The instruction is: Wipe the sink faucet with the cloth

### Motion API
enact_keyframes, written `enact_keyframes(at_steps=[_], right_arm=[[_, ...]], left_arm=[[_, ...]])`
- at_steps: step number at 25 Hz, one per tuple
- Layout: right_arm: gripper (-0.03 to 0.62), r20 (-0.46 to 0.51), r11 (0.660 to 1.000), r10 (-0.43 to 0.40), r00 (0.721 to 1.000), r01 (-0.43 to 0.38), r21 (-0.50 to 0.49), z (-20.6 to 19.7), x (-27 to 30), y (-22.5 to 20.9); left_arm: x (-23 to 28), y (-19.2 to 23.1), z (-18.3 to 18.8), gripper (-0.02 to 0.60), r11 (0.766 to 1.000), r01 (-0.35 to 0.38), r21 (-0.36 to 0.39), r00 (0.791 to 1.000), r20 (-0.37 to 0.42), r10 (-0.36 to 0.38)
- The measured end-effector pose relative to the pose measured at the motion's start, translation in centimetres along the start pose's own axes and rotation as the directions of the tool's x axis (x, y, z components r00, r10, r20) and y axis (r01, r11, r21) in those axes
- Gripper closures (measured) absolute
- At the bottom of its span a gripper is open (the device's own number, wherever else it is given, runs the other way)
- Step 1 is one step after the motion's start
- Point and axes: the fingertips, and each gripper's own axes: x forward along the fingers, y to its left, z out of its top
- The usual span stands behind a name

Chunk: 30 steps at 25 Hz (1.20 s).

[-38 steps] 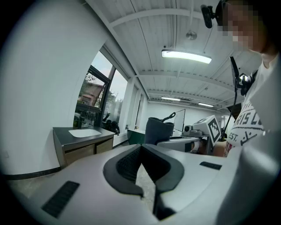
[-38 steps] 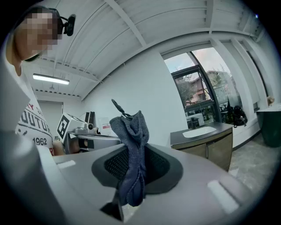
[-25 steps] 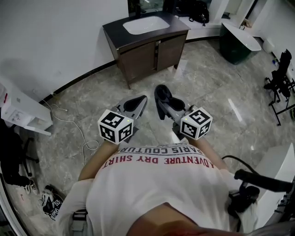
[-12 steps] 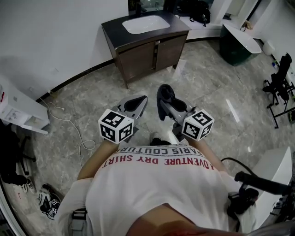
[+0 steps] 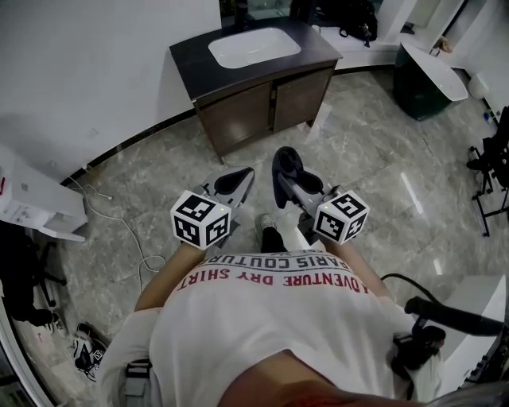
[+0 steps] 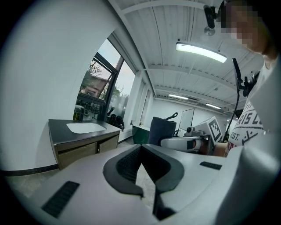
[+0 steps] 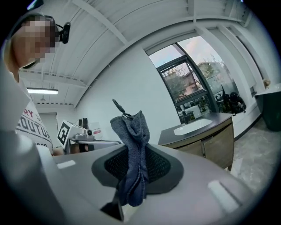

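Observation:
A dark wooden vanity [image 5: 262, 99] with a white sink basin [image 5: 254, 46] stands against the wall, a few steps ahead of me. A dark faucet [image 5: 239, 11] shows small behind the basin. My right gripper [image 5: 285, 168] is shut on a dark blue-grey cloth [image 7: 131, 145], which is bunched upright between its jaws. My left gripper [image 5: 236, 180] is shut, its tips touching with nothing between them [image 6: 141, 147]. Both are held at waist height over the marble floor, well short of the sink [image 7: 193, 126]. The left gripper view also shows the basin [image 6: 85, 127] and the cloth [image 6: 162, 129].
A dark green tub with a white top [image 5: 425, 71] stands to the right of the vanity. A white shelf unit [image 5: 32, 199] and a loose cable [image 5: 119, 215] are at the left. A black stand [image 5: 493, 151] is at the far right, and shoes [image 5: 83, 350] lie at the lower left.
The vanity has drawn closer and shifted lower in the head view as the person walks toward it. Both grippers keep their pose, and the cloth stays held.

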Motion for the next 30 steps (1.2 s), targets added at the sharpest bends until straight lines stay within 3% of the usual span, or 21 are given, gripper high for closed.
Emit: enact_keyframes(at_steps=[5, 10, 15, 22, 30], right_arm=[[0.517, -0.028, 1.0, 0.018, 0.999, -0.018, 0.009, 3.8, 5.5, -11.9], [0.517, -0.016, 1.0, 0.024, 1.0, -0.023, 0.012, 10.8, 10.3, -23.1], [0.517, 0.034, 0.998, 0.048, 0.998, -0.047, -0.038, 12.4, 12.5, -26.4], [0.517, -0.007, 0.997, 0.061, 0.998, -0.061, -0.044, 14.9, 19.3, -31.5], [0.517, -0.047, 0.999, 0.02, 0.999, -0.021, -0.031, 18.4, 31.3, -41.6]], left_arm=[[11.7, 7.3, 3.9, 0.58, 0.999, -0.033, -0.017, 0.999, -0.009, 0.033], [21.8, 12.9, 10.9, 0.58, 0.999, -0.044, 0.011, 0.999, -0.008, 0.044], [23.5, 15.8, 11.5, 0.58, 0.996, -0.081, 0.042, 0.997, 0.012, 0.08], [28.8, 22.7, 14.5, 0.58, 0.997, -0.069, 0.025, 0.998, 0.007, 0.069], [37.3, 36.7, 18.2, 0.58, 0.999, -0.047, -0.014, 0.999, -0.006, 0.046]])
